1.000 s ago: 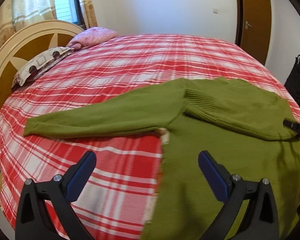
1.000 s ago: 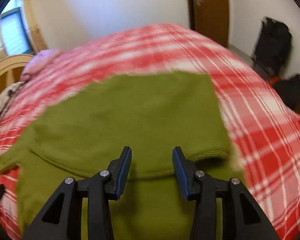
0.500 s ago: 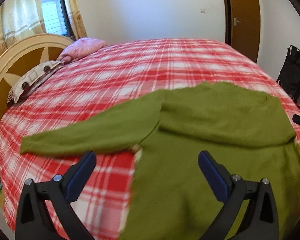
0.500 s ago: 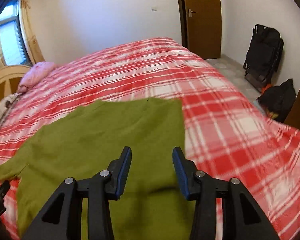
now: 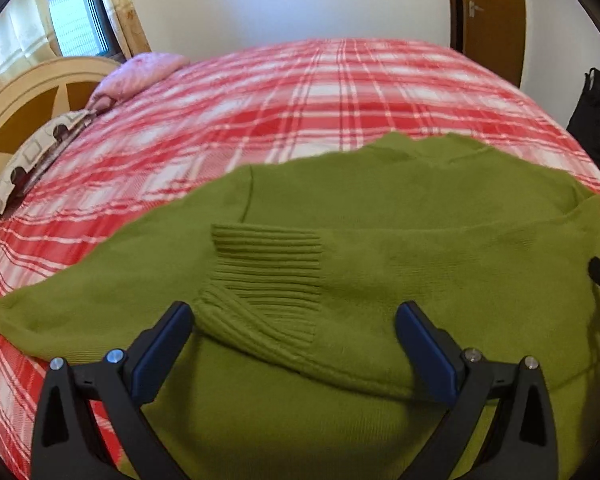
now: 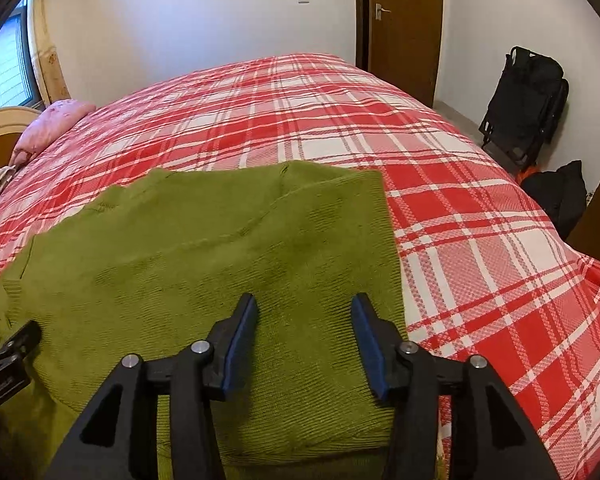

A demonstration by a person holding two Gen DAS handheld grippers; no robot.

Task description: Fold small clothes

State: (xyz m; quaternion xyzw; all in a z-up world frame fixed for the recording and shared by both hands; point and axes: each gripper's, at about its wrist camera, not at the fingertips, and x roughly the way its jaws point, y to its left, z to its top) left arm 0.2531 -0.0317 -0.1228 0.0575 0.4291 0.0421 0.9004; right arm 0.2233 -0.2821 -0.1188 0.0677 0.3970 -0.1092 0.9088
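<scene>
A green knitted sweater [image 5: 380,216] lies flat on the red plaid bed [image 5: 300,92]. One sleeve is folded across the body, and its ribbed cuff [image 5: 268,268] rests near the middle. The other sleeve [image 5: 48,312] stretches out to the left. My left gripper [image 5: 294,312] hovers open and wide just above the cuff, holding nothing. In the right wrist view the sweater [image 6: 220,240] shows a straight folded edge on its right side. My right gripper [image 6: 304,300] hangs over that side with its jaws opening and nothing between them. The left gripper [image 6: 4,352] shows at the left edge.
A pink pillow [image 5: 140,74] and a patterned pillow [image 5: 32,152] lie by the cream headboard [image 5: 16,92] at the left. A brown door [image 6: 404,20] stands behind the bed. Black bags [image 6: 528,104] sit on the floor to the right.
My left gripper has swung right and lower over the sweater, so the ribbed cuff now sits just ahead of its fingers. My right gripper has drawn back from the sweater and its jaws stand a little wider.
</scene>
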